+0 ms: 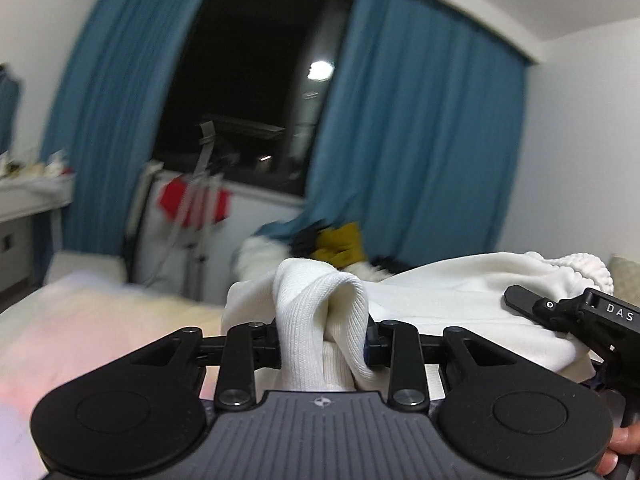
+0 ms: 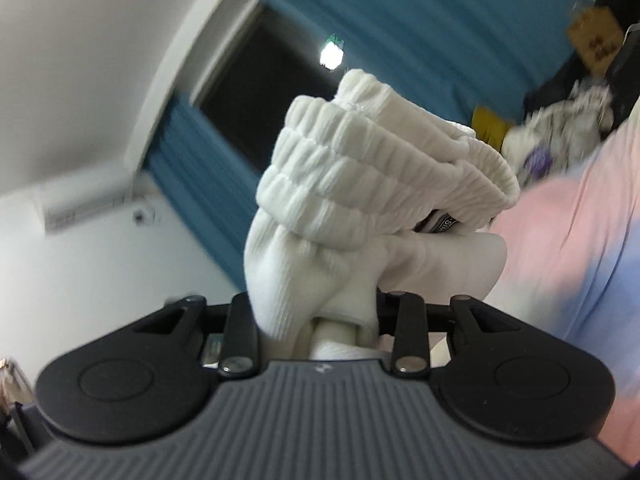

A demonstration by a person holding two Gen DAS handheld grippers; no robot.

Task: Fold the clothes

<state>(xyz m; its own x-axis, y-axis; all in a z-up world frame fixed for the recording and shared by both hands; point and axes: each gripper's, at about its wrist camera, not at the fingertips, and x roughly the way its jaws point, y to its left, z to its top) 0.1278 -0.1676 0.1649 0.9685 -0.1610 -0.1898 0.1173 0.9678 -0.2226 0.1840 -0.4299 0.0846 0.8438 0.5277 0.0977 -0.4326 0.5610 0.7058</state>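
A white garment with ribbed cuffs and an elastic waistband is held up between both grippers. My left gripper (image 1: 324, 344) is shut on a ribbed white fold (image 1: 316, 312) of it; the rest of the white garment (image 1: 452, 300) stretches to the right. My right gripper (image 2: 316, 320) is shut on the gathered ribbed waistband (image 2: 360, 168), with a small label (image 2: 444, 224) showing. In the left wrist view the right gripper's black body (image 1: 592, 320) shows at the right edge. The fingertips of both grippers are hidden by cloth.
A bed with a pink and pale blue sheet (image 1: 80, 320) lies below; it also shows in the right wrist view (image 2: 580, 240). A pile of other clothes (image 1: 336, 244) lies near the blue curtains (image 1: 420, 120). A drying rack with red cloth (image 1: 192, 204) stands by the window.
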